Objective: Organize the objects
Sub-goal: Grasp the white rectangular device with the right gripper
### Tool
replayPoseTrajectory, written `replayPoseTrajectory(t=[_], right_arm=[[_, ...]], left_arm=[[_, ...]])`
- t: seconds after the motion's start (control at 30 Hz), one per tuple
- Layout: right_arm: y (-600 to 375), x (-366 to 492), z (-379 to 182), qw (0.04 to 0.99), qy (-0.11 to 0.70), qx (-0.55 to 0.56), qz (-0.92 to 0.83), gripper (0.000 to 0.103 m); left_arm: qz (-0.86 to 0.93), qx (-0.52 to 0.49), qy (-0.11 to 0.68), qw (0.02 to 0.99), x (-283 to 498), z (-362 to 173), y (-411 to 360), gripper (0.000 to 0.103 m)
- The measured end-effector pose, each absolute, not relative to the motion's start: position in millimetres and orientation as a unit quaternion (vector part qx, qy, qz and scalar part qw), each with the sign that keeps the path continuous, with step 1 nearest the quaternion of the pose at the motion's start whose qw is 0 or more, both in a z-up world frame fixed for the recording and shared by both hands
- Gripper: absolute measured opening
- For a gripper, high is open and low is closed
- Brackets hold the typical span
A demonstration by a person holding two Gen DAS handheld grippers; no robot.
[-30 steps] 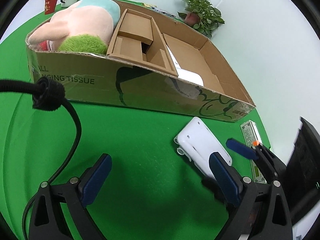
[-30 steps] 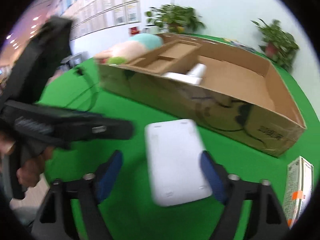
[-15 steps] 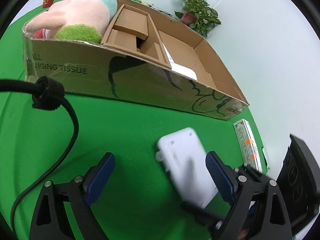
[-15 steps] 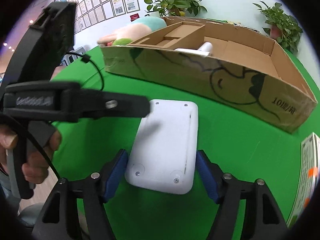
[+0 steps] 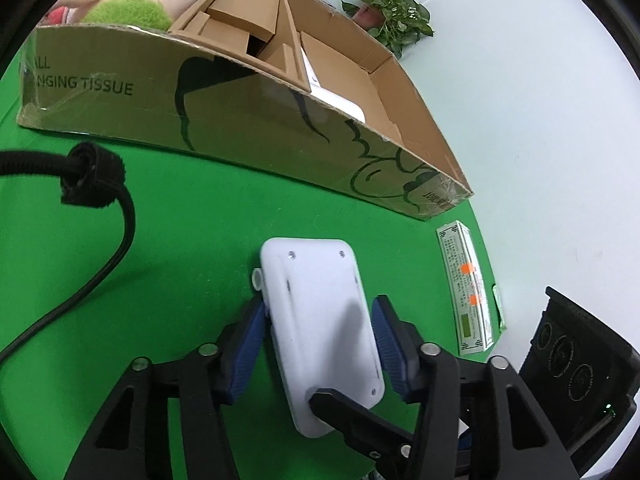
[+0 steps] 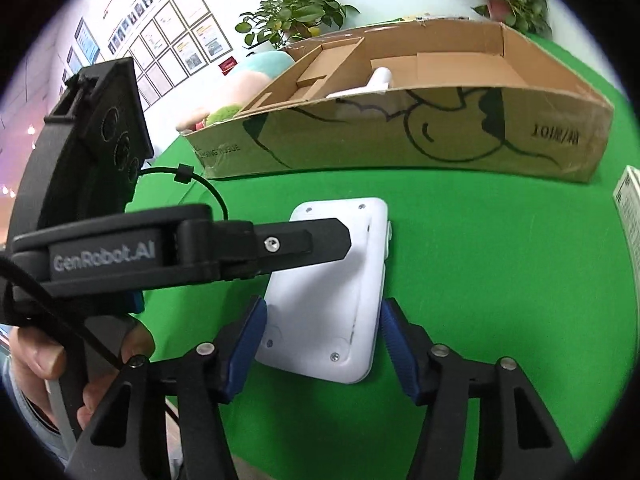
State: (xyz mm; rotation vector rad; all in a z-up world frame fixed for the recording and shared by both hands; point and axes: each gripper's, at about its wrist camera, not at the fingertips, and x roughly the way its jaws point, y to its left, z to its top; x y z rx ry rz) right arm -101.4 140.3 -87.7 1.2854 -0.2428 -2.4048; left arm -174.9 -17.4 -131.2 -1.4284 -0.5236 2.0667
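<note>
Left wrist: left gripper (image 5: 320,344) jaws, just closing, pinch white device (image 5: 320,320) on green tabletop (image 5: 192,248), near cardboard box (image 5: 248,120).
Right wrist: right gripper (image 6: 322,346) jaws, also closing, flank device's near end; contact unclear.

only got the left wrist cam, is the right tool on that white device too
Observer: Yes, the right tool straddles the near end of the white device. Its jaws have just been closing, and I cannot tell if the pads press yet.
Operator: whats behind the plush
Observer: Another potted plant stands behind the plush toy.
Operator: and the wall left of that
Observer: Rows of framed sheets hang there.
</note>
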Motion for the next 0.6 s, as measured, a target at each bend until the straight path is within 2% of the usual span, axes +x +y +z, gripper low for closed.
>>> replayPoseTrajectory(t=[0.13, 0.33, 0.5, 0.6], right_arm=[[141, -99, -87, 0.198, -0.093, 0.456, -0.863, 0.052], [140, -98, -86, 0.199, -0.085, 0.461, -0.861, 0.052], [132, -96, -87, 0.205, -0.064, 0.467, -0.858, 0.066], [125, -93, -88, 0.201, -0.038, 0.465, -0.862, 0.069]], left_arm=[[0.773, -0.539, -0.187, 0.277, -172, -131, -15, 0.042], [0.774, -0.546, -0.18, 0.266, -175, -132, -14, 0.035], [0.77, -0.55, -0.184, 0.266, -173, -135, -17, 0.033], [0.767, -0.552, -0.188, 0.267, -173, -136, -20, 0.032]])
